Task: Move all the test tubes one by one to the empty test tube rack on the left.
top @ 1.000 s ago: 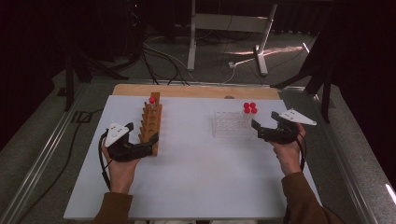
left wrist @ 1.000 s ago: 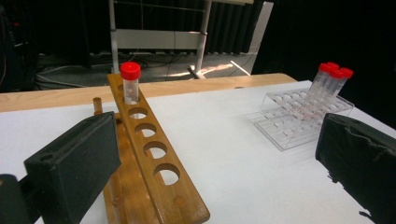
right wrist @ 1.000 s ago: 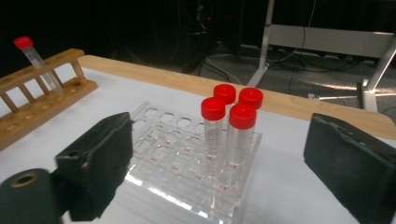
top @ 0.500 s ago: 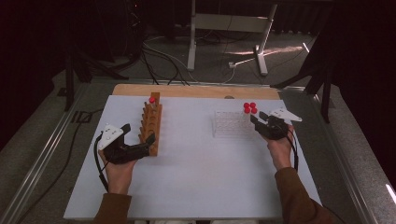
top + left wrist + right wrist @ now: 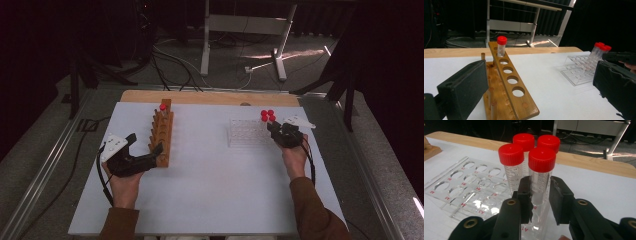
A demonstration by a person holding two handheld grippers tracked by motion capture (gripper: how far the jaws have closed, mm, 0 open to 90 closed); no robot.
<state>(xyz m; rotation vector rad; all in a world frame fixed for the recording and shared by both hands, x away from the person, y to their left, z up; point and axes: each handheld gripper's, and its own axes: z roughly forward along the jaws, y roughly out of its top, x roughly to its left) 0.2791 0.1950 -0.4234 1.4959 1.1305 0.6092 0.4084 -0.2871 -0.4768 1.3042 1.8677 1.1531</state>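
Right claw (image 5: 540,197) closing around nearest red-capped tube (image 5: 541,177) in clear rack (image 5: 246,132) on bench (image 5: 215,200), pads not visibly clamped; likely pick-up for wooden rack (image 5: 162,137); next: firm squeeze, straight lift; left claw (image 5: 145,147) open beside it.

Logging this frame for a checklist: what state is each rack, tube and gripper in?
Wooden rack: upright, one capped tube in its far hole, other holes empty.
Clear rack: four red-capped tubes in one corner.
Left gripper: open, straddling the wooden rack's near end.
Right gripper: jaws around the nearest tube, grip uncertain.
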